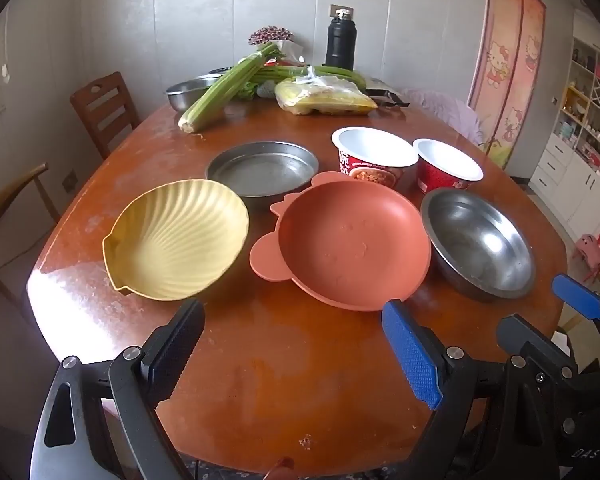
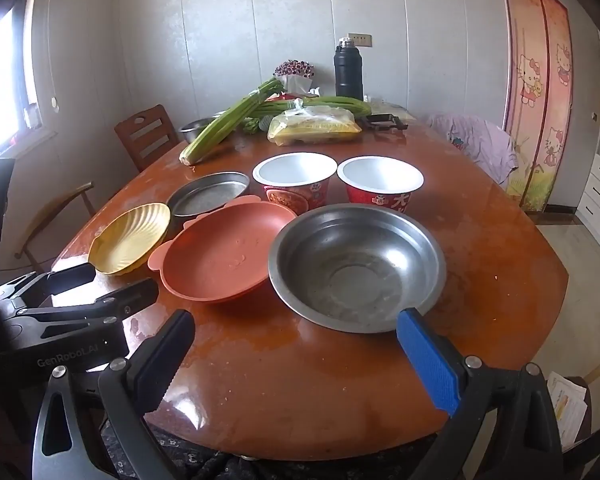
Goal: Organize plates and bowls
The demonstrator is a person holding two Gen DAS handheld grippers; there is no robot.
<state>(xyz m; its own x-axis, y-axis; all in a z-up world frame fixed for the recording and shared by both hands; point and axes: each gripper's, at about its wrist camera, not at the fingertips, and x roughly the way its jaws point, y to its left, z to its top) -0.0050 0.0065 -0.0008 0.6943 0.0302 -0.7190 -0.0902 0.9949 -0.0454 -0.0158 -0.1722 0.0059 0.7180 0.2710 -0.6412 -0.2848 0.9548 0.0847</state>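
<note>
Several empty dishes stand on a brown table. A yellow shell-shaped dish is at the left. Beside it lies a terracotta plate with ears. A steel bowl is at the right. Behind them stand a flat steel pan and two red noodle cups. My left gripper hangs open before the yellow dish and the terracotta plate, touching nothing. My right gripper is open too, just short of the steel bowl's near rim.
At the table's far end lie celery stalks, a bag of yellow food, a small steel bowl and a black flask. Wooden chairs stand along the left side. A cloth-covered chair is at the right.
</note>
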